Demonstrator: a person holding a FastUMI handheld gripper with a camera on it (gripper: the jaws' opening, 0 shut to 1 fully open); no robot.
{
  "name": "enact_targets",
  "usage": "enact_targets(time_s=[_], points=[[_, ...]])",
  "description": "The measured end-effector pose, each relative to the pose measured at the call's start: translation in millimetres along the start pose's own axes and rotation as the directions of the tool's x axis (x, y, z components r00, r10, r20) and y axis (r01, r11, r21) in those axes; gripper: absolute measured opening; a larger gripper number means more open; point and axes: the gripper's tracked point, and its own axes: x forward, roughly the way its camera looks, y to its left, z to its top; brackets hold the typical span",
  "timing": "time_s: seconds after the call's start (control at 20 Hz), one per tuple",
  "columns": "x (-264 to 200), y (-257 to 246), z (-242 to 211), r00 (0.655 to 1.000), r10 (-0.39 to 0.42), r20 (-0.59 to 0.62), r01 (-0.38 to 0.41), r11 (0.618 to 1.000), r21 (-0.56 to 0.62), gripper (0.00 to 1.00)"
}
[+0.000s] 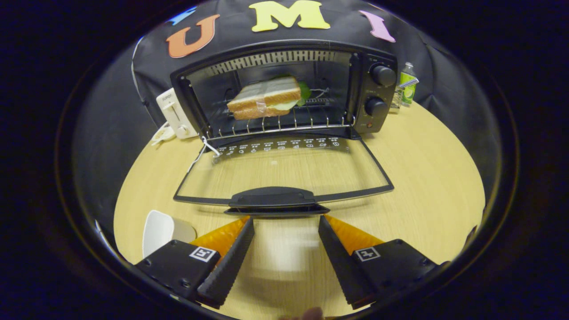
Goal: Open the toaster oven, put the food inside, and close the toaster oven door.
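Gripper view is showing the hand-held gripper (286,221) hovering with its fingers spread wide and gripping nothing, tips just short of the door handle (272,197). Beyond them the toaster oven (375,95) is standing on the worktop (426,178) with its glass door (284,171) lying flat open. A sandwich (264,98) is sitting on the wire rack (284,124) inside.
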Motion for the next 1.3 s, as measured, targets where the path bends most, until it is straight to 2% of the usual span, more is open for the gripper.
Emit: enact_targets(time_s=[0.35,0.65,0.8,1.1,1.3], points=[[-41,2,43,0.99,0.02,0.141,-0.016,0.999,-0.029,1.0],[-59,11,130,0.959,0.026,0.281,-0.005,0.997,-0.075,1.0],[-95,16,182,0.925,0.041,0.378,-0.004,0.995,-0.098,1.0],[-203,26,249,0.839,0.072,0.54,-0.019,0.994,-0.104,1.0],[-279,22,275,0.761,0.06,0.646,-0.006,0.996,-0.084,1.0]])
